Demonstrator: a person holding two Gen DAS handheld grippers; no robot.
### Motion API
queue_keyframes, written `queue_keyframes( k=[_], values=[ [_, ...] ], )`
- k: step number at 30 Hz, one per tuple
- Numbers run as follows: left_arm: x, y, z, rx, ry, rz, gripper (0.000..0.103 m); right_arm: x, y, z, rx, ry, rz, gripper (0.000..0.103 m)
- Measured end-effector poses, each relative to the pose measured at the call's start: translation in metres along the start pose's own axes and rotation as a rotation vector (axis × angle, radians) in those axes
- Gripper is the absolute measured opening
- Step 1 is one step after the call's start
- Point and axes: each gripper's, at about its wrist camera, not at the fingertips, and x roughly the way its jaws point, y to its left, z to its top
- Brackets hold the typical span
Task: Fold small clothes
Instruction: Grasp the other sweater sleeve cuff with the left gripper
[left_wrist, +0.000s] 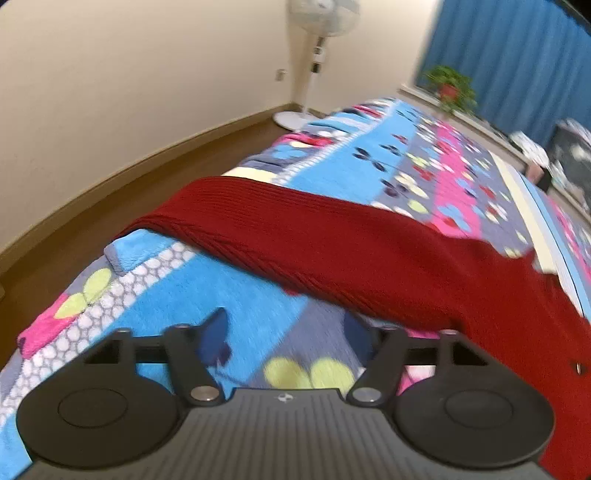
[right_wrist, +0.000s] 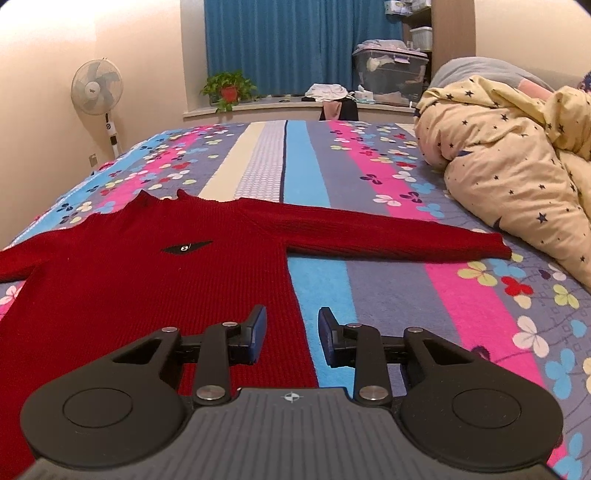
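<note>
A dark red knit sweater (right_wrist: 129, 266) lies flat on the bed, front up, with a small black badge (right_wrist: 186, 248) on the chest. Its right sleeve (right_wrist: 388, 232) stretches straight out toward the quilt. In the left wrist view its other sleeve (left_wrist: 332, 236) runs across the bed toward the left edge. My left gripper (left_wrist: 284, 332) is open and empty, hovering just short of that sleeve. My right gripper (right_wrist: 291, 326) is open and empty, low over the sweater's right side edge near the hem.
The bed has a bright striped flowered blanket (right_wrist: 461, 295). A bunched yellow star-print quilt (right_wrist: 517, 166) lies at the right. A standing fan (right_wrist: 98, 88) is by the wall, and a potted plant (right_wrist: 229, 88) on the window ledge. Brown floor (left_wrist: 110, 206) lies beyond the bed's left edge.
</note>
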Motion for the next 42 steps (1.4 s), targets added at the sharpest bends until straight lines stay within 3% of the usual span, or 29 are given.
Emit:
queue_keyframes(
  k=[9,14,15,16,17,18,21,24,27,30,32,34,37,42],
  values=[
    [0.050,0.050,0.014,-0.345,0.083,-0.001,0.077,0.015,0.014,0.000,-0.064,0.025,0.005,0.032],
    [0.058,0.058,0.021,-0.387,0.024,0.013,0.075,0.021,0.015,-0.001,-0.080,0.039,-0.002,0.032],
    [0.059,0.059,0.022,-0.392,0.004,0.025,0.070,0.022,0.016,-0.001,-0.083,0.041,-0.003,0.032],
    [0.059,0.060,0.023,-0.392,-0.016,0.043,0.047,0.023,0.016,-0.001,-0.087,0.042,-0.003,0.032],
    [0.058,0.060,0.023,-0.389,-0.029,0.063,0.012,0.023,0.018,-0.002,-0.092,0.043,-0.003,0.032],
    [0.057,0.061,0.023,-0.383,-0.042,0.086,0.000,0.024,0.019,-0.002,-0.098,0.044,-0.003,0.032],
    [0.049,0.056,0.026,-0.352,-0.114,0.112,0.000,0.024,0.021,-0.003,-0.115,0.046,-0.002,0.032],
    [0.038,0.044,0.033,-0.299,-0.179,0.091,0.000,0.025,0.023,-0.003,-0.126,0.047,-0.001,0.032],
    [0.040,0.043,0.034,-0.361,-0.102,0.053,0.004,0.027,0.025,-0.003,-0.130,0.050,0.001,0.032],
    [0.041,0.053,0.027,-0.515,-0.025,-0.018,0.036,0.026,0.027,-0.004,-0.141,0.051,0.004,0.032],
    [0.041,0.053,0.023,-0.560,0.012,-0.024,0.062,0.027,0.029,-0.004,-0.148,0.051,0.007,0.032],
    [0.042,0.049,0.017,-0.577,0.061,-0.035,0.069,0.026,0.031,-0.004,-0.154,0.050,0.009,0.032],
    [0.053,0.041,0.012,-0.568,0.108,-0.070,0.069,0.026,0.033,-0.004,-0.164,0.050,0.014,0.032],
    [0.067,0.048,0.022,-0.511,-0.014,-0.009,0.066,0.027,0.038,-0.005,-0.180,0.059,0.020,0.032]
  ],
)
